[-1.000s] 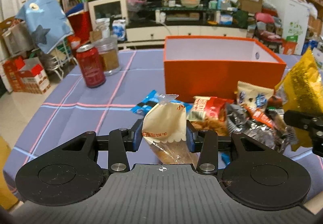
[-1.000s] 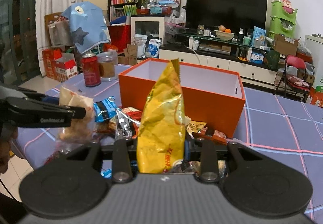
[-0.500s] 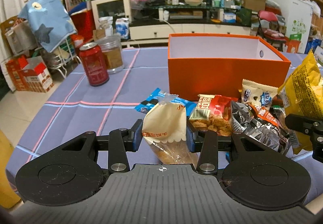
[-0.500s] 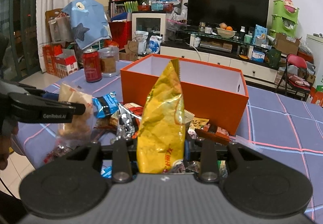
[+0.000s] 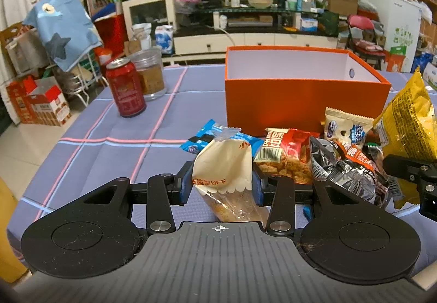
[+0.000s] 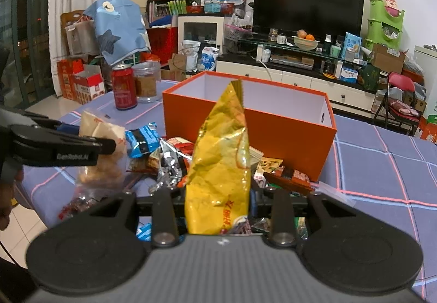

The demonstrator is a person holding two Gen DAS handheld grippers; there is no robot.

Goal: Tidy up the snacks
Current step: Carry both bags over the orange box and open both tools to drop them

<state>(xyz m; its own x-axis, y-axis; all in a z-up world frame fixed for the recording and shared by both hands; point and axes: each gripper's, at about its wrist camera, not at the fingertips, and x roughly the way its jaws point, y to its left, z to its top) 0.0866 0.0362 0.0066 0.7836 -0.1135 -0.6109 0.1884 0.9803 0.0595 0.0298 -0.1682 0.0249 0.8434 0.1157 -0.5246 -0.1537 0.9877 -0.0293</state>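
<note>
So far nothing lies in the orange box: left gripper clamps a biscuit bag, right gripper a yellow bag; other snacks remain before the box.

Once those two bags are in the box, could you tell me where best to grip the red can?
Grip the red can around its middle, coming in level from its open near side. It stands upright on the tablecloth, and the jar sits close behind it.
</note>
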